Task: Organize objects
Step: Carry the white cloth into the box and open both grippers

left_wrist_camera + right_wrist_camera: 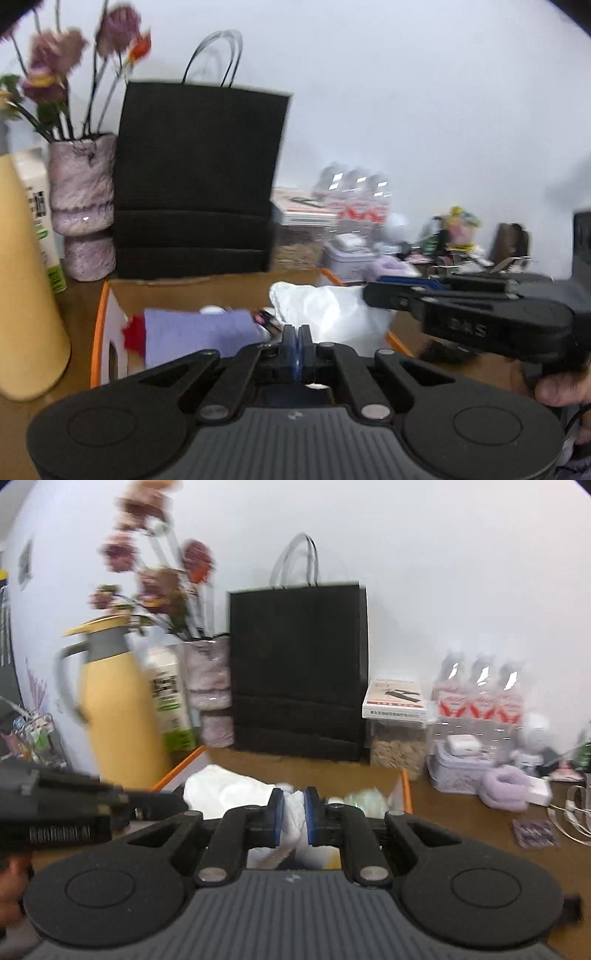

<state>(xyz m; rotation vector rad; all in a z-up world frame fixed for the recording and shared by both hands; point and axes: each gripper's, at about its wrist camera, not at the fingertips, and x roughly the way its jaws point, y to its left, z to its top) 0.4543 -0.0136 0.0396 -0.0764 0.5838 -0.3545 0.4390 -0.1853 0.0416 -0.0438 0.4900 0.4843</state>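
Black paper bag point(299, 668) behind cardboard box point(405, 786); blurred vase point(83, 201), probably.

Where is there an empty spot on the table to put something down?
Bare brown wooden tabletop shows right of the orange-edged cardboard box, in front of the lilac tin and purple fluffy roll. A narrow strip lies between the box and the black paper bag. The back row and far right are crowded.

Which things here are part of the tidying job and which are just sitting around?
In the job: right gripper shut on the white plastic bag; left gripper shut, nothing seen between its pads; cardboard box.

Lying about: black paper bag, yellow jug, flower vase, water bottles, purple tin.
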